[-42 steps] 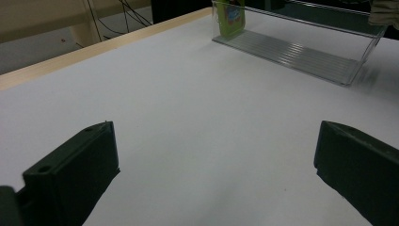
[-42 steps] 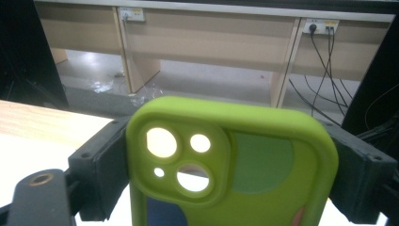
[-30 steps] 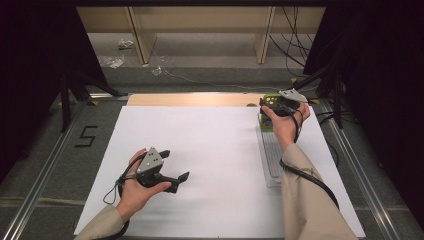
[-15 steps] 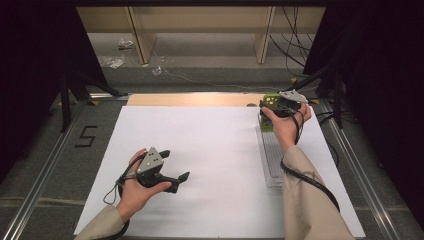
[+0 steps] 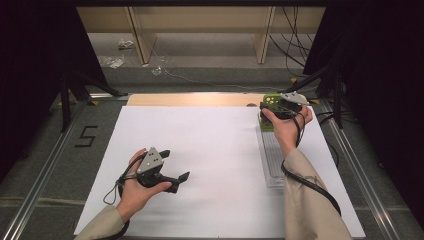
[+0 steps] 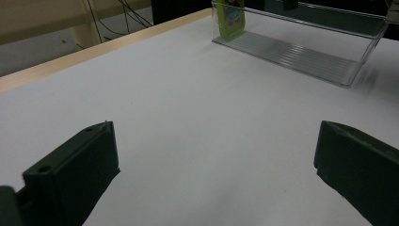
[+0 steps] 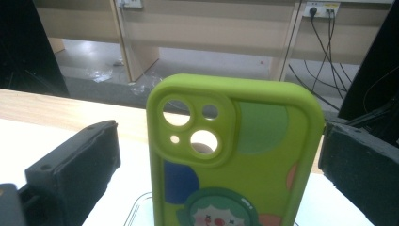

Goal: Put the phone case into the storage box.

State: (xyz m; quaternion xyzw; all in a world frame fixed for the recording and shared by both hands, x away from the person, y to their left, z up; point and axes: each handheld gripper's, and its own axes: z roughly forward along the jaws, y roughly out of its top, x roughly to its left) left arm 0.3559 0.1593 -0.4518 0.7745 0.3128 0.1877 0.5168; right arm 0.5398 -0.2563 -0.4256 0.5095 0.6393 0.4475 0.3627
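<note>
A lime-green phone case point(image 7: 235, 155) with a cartoon print and camera cut-outs stands upright at the far end of a clear plastic tray point(image 5: 272, 160). My right gripper point(image 7: 219, 155) is open, with one jaw on each side of the case; a gap shows at the left jaw. In the high view the right gripper point(image 5: 278, 106) sits at the tray's far end by the case point(image 5: 270, 99). My left gripper point(image 5: 175, 165) hovers open and empty over the white sheet near the front left. From the left gripper view, the case point(image 6: 230, 19) and the tray point(image 6: 301, 52) lie farther off.
A white sheet point(image 5: 210, 145) covers the table, with a bare wooden strip point(image 5: 190, 100) along its far edge. Metal rails run down both sides. Beyond the table are wooden shelf legs, plastic scraps and cables point(image 5: 295, 40) on the floor.
</note>
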